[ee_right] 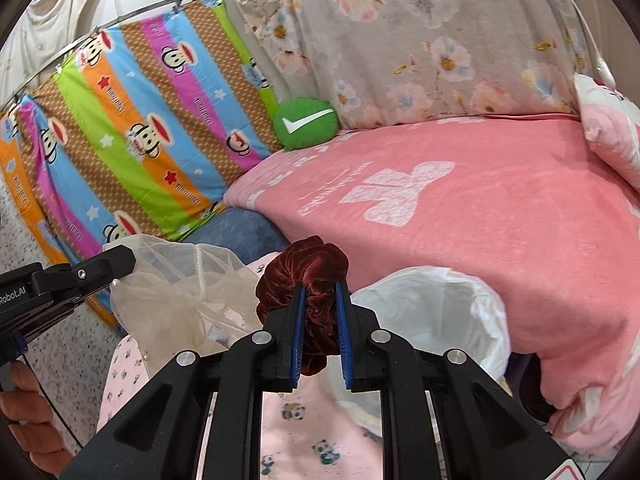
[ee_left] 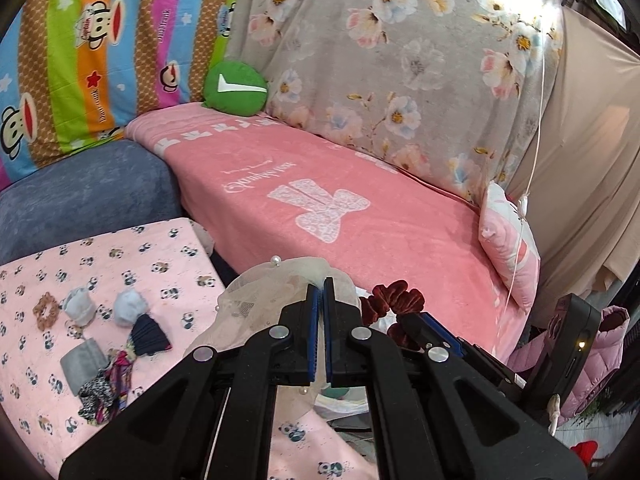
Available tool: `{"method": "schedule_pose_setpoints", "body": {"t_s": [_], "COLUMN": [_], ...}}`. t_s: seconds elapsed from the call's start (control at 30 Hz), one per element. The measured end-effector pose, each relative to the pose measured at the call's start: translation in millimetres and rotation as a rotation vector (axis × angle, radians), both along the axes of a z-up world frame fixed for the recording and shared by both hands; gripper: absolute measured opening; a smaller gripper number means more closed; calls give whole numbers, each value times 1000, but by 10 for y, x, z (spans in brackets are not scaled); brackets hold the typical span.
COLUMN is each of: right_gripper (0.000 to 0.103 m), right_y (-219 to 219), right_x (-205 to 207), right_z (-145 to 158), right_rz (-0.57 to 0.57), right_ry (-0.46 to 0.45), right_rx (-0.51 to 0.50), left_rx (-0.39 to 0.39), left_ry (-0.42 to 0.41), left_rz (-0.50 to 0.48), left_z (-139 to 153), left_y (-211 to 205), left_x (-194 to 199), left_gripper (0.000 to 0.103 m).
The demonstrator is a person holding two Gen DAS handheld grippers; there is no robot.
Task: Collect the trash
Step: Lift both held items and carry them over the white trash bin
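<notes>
Two soft, near-weightless pieces are held up: the left hand-held gripper (ee_left: pixel 321 292) is clamped flat on a cream mesh scrunchie (ee_left: pixel 256 300) with pearl beads, and the right hand-held gripper (ee_right: pixel 320 300) pinches a dark red velvet scrunchie (ee_right: pixel 304 276) by its gathered rim. Both hang near the white-lined bin (ee_right: pixel 460 300), right of the panda-print counter (ee_left: pixel 120 248); flimsy mesh may snag, plush velvet compresses.

The white bin liner (ee_right: pixel 440 312) is partly hidden behind the right gripper (ee_right: pixel 320 300), its bin unseen.
</notes>
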State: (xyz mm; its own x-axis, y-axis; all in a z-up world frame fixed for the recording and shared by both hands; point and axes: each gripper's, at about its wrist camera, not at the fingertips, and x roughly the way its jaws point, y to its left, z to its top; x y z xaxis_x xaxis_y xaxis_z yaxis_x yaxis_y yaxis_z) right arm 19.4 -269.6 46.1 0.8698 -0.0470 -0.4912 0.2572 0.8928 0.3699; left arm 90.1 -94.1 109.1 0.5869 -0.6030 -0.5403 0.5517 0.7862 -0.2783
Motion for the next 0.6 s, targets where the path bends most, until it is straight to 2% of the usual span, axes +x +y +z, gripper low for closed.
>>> {"method": "schedule_pose_setpoints", "body": {"t_s": [0.43,0.6], "right_gripper": [14,16], "right_y": [-580,-670], "right_x": [-61,-7], "right_z": [-230,-340], "right_rz": [-91,-101], "right_ry": [35,53], "right_rx": [19,28], "left_rx": [32,11], "left_ry": [38,41], "left_rz": [-73,-81], "left_z": [-238,-323], "left_y": [-643,-768], "left_x": [120,161], "left_gripper": [2,5]}}
